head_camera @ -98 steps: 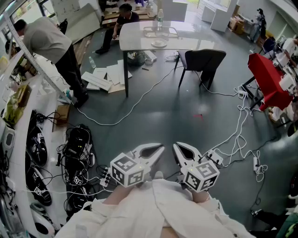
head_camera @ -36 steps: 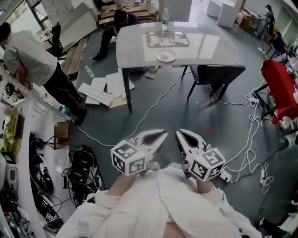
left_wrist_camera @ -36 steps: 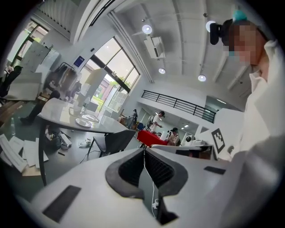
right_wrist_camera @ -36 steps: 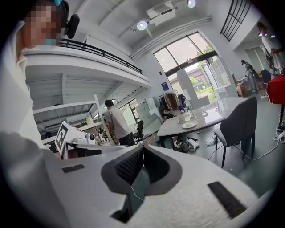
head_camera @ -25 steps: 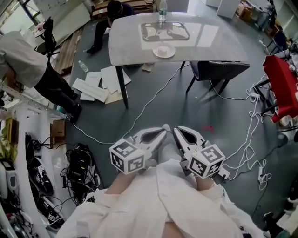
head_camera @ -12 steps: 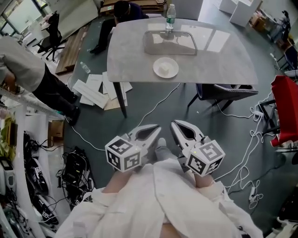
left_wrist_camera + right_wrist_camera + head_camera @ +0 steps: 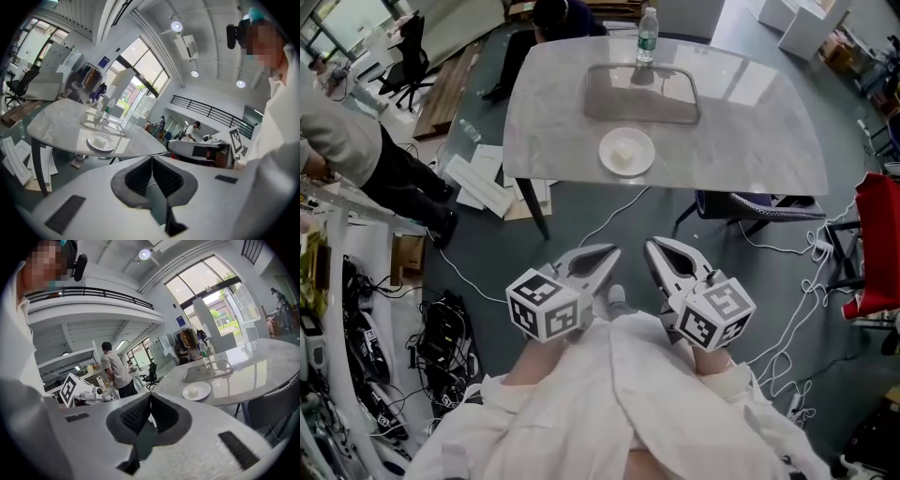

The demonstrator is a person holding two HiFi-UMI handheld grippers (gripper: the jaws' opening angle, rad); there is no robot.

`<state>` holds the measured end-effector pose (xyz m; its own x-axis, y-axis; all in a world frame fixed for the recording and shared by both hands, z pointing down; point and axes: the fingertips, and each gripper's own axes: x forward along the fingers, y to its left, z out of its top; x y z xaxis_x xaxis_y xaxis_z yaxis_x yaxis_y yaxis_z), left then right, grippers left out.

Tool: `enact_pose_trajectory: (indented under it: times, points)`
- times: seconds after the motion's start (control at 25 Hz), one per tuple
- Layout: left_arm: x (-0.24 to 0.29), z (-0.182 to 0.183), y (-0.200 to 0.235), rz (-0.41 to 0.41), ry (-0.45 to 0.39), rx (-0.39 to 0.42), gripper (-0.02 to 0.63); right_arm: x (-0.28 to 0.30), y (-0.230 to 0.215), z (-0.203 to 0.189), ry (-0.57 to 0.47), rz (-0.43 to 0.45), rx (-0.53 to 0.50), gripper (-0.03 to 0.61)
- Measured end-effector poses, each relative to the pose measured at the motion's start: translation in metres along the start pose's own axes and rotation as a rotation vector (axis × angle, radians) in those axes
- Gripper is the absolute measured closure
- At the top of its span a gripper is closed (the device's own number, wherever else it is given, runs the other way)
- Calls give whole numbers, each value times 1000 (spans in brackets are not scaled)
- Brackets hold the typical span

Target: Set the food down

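The left gripper [image 7: 610, 253] and right gripper [image 7: 652, 247] are hanging at 6 o'clock, jaws pressed together, pinching nothing. At 12 o'clock the food [image 7: 625, 153], too small to identify, is lying on a plate [image 7: 643, 165] on the table [image 7: 750, 141], which is half-hiding a chair [image 7: 761, 205].

The surface [image 7: 750, 141] is pale grey with faint marbling. On it, a white plate [image 7: 607, 150] carries off-white food [image 7: 625, 154], and the clear bottle [image 7: 648, 33] wears a green label. The left gripper [image 7: 612, 251] and right gripper [image 7: 651, 245] are light grey, with black ribbed pads [image 7: 139, 177] inside the jaws and black-and-white square markers. The floor [image 7: 487, 234] is dark grey-green; the cloth [image 7: 877, 234] is red.
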<state>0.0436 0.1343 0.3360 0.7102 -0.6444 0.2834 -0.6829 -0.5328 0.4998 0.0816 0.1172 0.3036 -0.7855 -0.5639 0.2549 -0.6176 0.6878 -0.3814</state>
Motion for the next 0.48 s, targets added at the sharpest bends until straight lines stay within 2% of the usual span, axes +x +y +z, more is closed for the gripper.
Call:
enact_pose_trajectory:
  times: [0.2,0.48]
  points:
    - [14,-1,11,7,27,-31,594,10,-14,-7,27,12,36,577]
    - [37,9,30,-16,59,-27,594,27,-47,1,33,-40,65,577]
